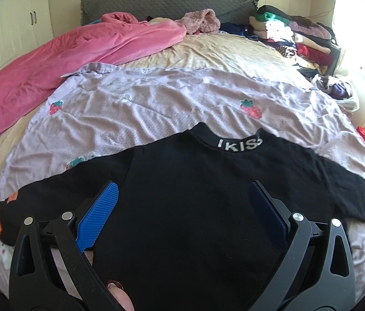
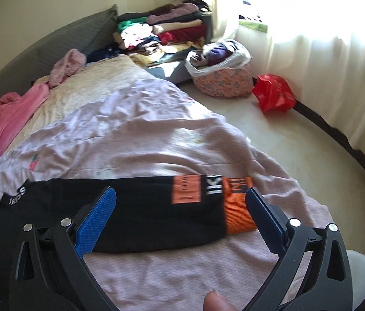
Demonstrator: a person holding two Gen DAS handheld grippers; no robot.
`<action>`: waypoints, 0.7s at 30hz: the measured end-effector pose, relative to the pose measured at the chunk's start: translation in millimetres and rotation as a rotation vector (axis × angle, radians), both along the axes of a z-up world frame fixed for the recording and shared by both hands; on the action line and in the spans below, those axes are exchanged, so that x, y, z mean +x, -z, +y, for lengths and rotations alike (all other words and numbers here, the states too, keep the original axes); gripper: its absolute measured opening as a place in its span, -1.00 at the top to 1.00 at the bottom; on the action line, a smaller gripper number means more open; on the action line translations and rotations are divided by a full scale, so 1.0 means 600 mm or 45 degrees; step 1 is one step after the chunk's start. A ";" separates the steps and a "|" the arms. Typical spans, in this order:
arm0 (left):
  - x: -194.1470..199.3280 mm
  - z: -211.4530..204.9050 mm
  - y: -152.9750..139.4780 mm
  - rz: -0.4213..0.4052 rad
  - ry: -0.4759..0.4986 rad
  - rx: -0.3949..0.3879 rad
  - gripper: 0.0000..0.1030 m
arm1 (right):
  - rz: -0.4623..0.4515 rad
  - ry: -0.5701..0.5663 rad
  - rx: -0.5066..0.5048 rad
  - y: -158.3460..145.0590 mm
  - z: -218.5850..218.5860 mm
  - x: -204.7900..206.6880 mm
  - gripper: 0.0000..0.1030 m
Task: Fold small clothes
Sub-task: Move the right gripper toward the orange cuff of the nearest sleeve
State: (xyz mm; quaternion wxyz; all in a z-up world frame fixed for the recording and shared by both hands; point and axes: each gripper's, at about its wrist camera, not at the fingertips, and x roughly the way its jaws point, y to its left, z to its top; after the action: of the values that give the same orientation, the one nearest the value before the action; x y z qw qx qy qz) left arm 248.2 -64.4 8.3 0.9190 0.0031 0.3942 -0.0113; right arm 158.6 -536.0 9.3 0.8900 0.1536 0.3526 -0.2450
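A small black top (image 1: 187, 197) with a lettered collar (image 1: 239, 145) lies flat on the lilac strawberry-print cover (image 1: 156, 103), sleeves spread to both sides. My left gripper (image 1: 182, 194) is open over the middle of its body, blue pads wide apart, nothing between them. In the right wrist view the top's right sleeve (image 2: 156, 207) stretches across, ending in an orange cuff (image 2: 238, 207). My right gripper (image 2: 182, 197) hangs open over that sleeve, its right finger (image 2: 262, 215) beside the cuff. A fingertip shows at the bottom edge of each view.
A pink blanket (image 1: 52, 62) lies bunched at the left of the bed. Piled clothes (image 1: 293, 36) sit at the far right corner by the grey headboard (image 1: 166, 2). On the floor stand a floral basket (image 2: 221, 77) and a red bag (image 2: 273, 93) near the curtain (image 2: 324, 77).
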 end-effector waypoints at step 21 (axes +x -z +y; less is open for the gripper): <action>-0.003 0.012 0.094 0.074 0.086 -0.019 -0.82 | 0.205 0.153 0.310 0.176 -0.160 0.022 -0.13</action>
State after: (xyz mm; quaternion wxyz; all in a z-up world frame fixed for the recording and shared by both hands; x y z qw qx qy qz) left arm 246.4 -57.4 -48.0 0.9062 0.0093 0.4203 -0.0452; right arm 171.6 -632.1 -96.4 0.8174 0.2612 0.4401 -0.2645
